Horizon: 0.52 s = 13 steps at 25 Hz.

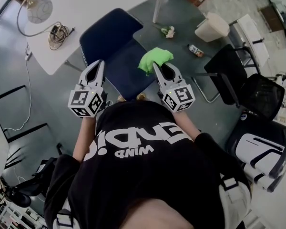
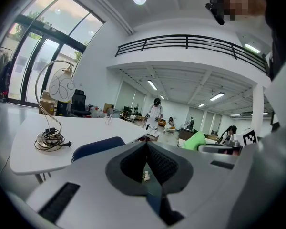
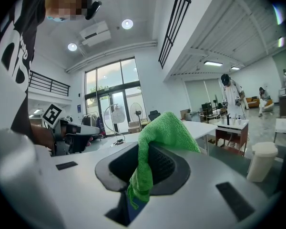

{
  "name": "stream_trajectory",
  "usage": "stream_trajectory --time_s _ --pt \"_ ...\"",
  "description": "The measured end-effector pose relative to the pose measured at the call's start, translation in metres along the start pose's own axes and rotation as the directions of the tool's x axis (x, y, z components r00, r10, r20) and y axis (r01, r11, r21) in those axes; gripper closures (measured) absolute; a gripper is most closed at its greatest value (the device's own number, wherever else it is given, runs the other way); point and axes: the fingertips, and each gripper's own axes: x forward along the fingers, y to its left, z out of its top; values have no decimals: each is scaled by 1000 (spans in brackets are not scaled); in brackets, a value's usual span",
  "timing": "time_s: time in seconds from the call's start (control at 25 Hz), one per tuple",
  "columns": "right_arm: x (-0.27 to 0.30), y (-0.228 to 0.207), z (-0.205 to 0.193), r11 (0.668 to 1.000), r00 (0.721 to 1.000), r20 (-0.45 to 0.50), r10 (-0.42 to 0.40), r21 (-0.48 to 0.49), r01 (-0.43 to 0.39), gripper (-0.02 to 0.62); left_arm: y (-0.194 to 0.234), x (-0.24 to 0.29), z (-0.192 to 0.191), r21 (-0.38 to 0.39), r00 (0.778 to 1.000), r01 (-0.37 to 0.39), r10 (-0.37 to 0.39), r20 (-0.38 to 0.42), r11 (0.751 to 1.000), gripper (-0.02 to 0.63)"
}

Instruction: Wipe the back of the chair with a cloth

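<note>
Grey office floor runs under a white desk (image 1: pixel 100 4) that carries a lamp (image 1: pixel 38 8) and a coil of cable (image 1: pixel 58 34). A dark blue chair (image 1: pixel 107 32) stands at the desk's edge, its seat turned toward the person.

Judging by how things lie, the wiping has not begun. The green cloth (image 1: pixel 155 59) hangs over the front of the seat, apart from the back, and the whole back is left to do.

The right tool (image 1: pixel 162 67) is clamped on the cloth. In the right gripper view a bunched fold of it (image 3: pixel 164 132) rises above the jaws and a strip hangs down between them. The left tool (image 1: pixel 99 66) hovers beside the seat's left edge, its jaws brought together at the tips with nothing held. In the left gripper view the curved top of the chair's back (image 2: pixel 97 147) shows beyond it.

The back looks like a smooth padded panel, plain and upright, with no marks that can be made out.
</note>
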Motion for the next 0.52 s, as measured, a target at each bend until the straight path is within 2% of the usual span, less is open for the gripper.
stream_trajectory --time_s 0.52 --pt "3 -1 -1 1000 1000 -10 -6 0 6 545 6 0 1 -9 1000 -9 9 1 1000 607"
